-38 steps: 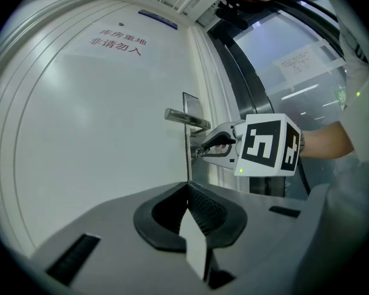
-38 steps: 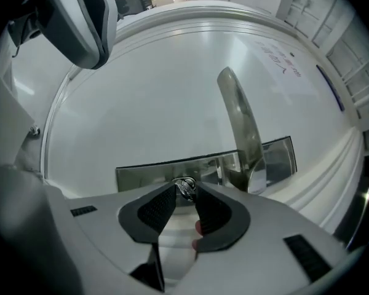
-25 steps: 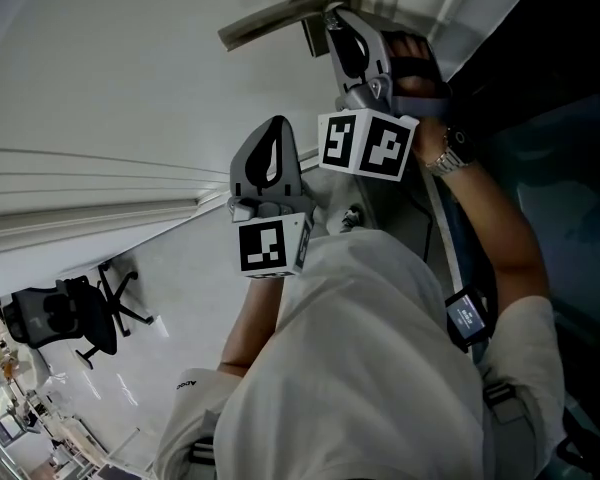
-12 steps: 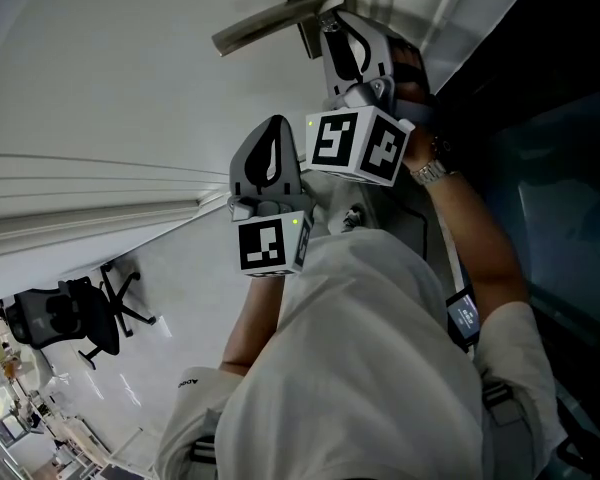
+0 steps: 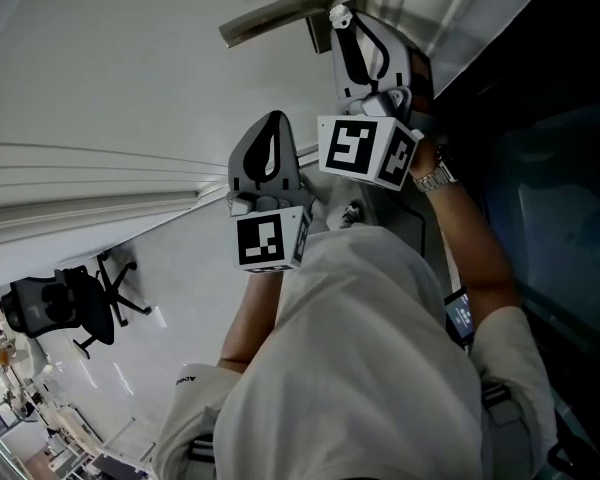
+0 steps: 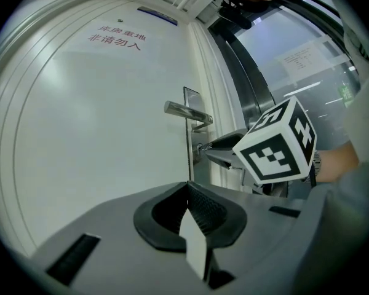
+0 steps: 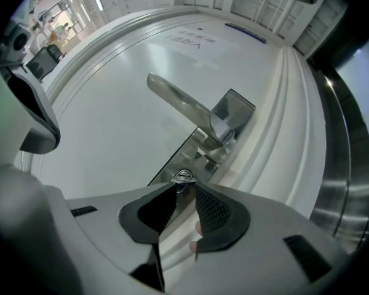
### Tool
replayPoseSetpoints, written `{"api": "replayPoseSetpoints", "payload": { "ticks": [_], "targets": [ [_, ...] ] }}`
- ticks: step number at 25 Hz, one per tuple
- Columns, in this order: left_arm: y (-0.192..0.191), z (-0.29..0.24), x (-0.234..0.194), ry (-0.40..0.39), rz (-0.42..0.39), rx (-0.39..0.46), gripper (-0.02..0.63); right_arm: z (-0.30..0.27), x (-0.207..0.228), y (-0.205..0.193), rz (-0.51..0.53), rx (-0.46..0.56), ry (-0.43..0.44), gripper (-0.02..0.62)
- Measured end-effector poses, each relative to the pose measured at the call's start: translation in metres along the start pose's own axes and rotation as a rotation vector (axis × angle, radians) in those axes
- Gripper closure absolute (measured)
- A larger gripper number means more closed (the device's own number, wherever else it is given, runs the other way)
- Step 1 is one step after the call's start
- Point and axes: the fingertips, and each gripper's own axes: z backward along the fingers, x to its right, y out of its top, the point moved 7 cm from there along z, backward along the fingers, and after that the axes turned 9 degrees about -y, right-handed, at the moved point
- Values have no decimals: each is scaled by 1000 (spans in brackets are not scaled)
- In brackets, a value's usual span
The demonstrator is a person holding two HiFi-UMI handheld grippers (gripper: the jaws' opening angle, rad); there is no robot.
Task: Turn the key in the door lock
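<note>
Two hand-held grippers are up at a white door (image 7: 104,109). The right hand-held gripper (image 7: 183,188) is clamped on the small round head of the key (image 7: 183,176), its ribbed pads (image 7: 218,214) narrowing to the tips where the key sits. The key stands in the lower part of a long metal lock plate (image 7: 235,110), low in the middle of the right gripper view. Just above it the lever handle (image 7: 179,105) juts from the same plate toward the upper left and overhangs the approach to the key. To the right of the plate run the door's moulded edge and a brushed metal frame (image 7: 341,165).

The left hand-held gripper (image 6: 187,188) has its jaws together with nothing between them. It hangs back from the door, below and to the left of the right one in the head view. The right gripper's marker cube (image 6: 277,141) blocks much of its line to the lock. Red lettering (image 6: 118,38) sits high on the door, and a paper notice (image 6: 301,56) hangs on the glass at the right.

In the head view a wristwatch (image 5: 436,178) shows at the right wrist, and a black office chair (image 5: 68,310) stands on the floor at the lower left.
</note>
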Motion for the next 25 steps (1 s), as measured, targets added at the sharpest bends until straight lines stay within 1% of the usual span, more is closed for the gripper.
{"api": "replayPoseSetpoints", "payload": {
  "ticks": [2,5,6,7,8,9,13,17,20,23,25],
  "targets": [
    [-1,3,-4,14,2,-5,597,5,5,-3,-118,4,9,503],
    [-6,5,-10,34,8,-6,595,13,6,-10,-280,37,65,504],
    [-7,5,-11,36,9,-7,597,17,5,-12,-318,48,86,517],
    [-8,5,-12,36,8,-8,597,22,5,-15,-357,51,107,552],
    [-9,6,-11,34,8,-12,595,28,4,-18,-399,42,126,581],
    [-10,6,-10,30,7,-18,597,35,3,-21,-444,28,145,588],
    [-18,6,-3,-1,8,-34,597,62,-12,-40,-601,-41,212,591],
    [-27,8,2,-24,6,-41,597,86,-27,-57,-715,-63,289,592],
    [-37,6,17,-70,13,-42,595,103,-34,-69,-777,-91,324,592],
    [-52,12,32,-114,55,-70,595,124,-47,-85,-804,-163,330,592],
    [-60,17,41,-140,57,-91,597,135,-53,-93,-793,-194,345,592]
  ]
}}
